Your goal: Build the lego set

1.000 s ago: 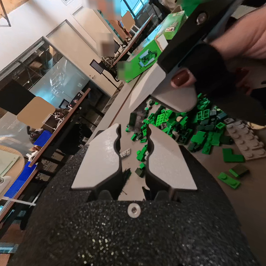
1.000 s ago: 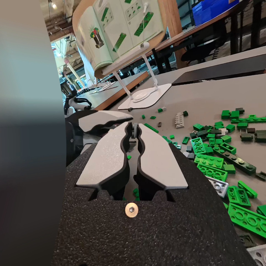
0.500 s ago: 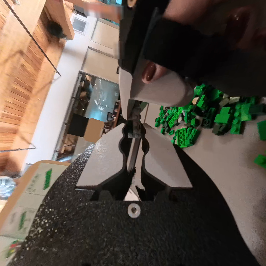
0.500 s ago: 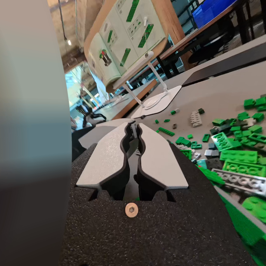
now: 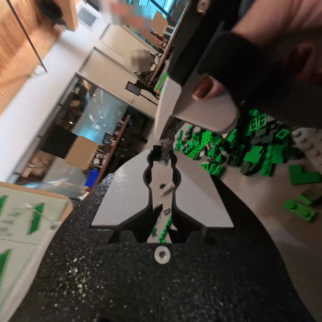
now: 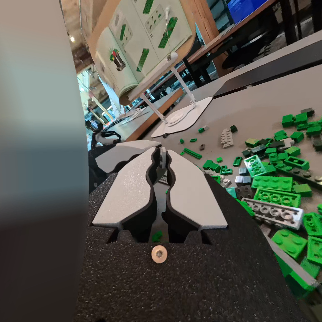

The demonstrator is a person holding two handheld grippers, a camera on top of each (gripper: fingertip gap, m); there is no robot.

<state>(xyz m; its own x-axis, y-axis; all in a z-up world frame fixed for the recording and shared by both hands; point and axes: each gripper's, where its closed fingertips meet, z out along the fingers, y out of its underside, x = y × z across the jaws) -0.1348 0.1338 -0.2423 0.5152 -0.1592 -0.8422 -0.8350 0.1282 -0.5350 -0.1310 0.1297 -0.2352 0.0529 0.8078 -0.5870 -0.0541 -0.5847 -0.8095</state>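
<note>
The table (image 6: pixel 261 97) is grey and fills the right of both views, with a second desk and dark chairs behind it. In the left wrist view the room is tilted: white wall, wood panelling, glass partitions.

On the table stands a white stand (image 6: pixel 183 118) that holds an open booklet (image 6: pixel 144 40) against a wooden board; the booklet's pages show green build steps. Its edge also shows at the lower left of the left wrist view, blurred.

A loose pile of bricks (image 6: pixel 278 174) — mostly green, some grey and dark — spreads over the table to the right of the right gripper. A long grey plate (image 6: pixel 273 214) lies near the front of the pile, a green strip (image 6: pixel 192 153) lies apart toward the stand, and a small grey plate (image 6: pixel 227 138) lies beyond it.

The right gripper (image 6: pixel 163 156) is clamped on a thin grey piece (image 6: pixel 163 159), which stands edge-on between its tips, above the table. In the left wrist view the same gripper comes down from the upper right, held by a hand (image 5: pixel 261 52) in a black fingerless glove, with the piece (image 5: pixel 165 148) hanging from its tip.

The left gripper (image 5: pixel 162 156) is partly apart, a clear gap between its fingers. The piece's lower end sits in that gap at the tips, just beside a small dark brick (image 5: pixel 156 151) against the left finger; blur hides whether the fingers press on either.
</note>
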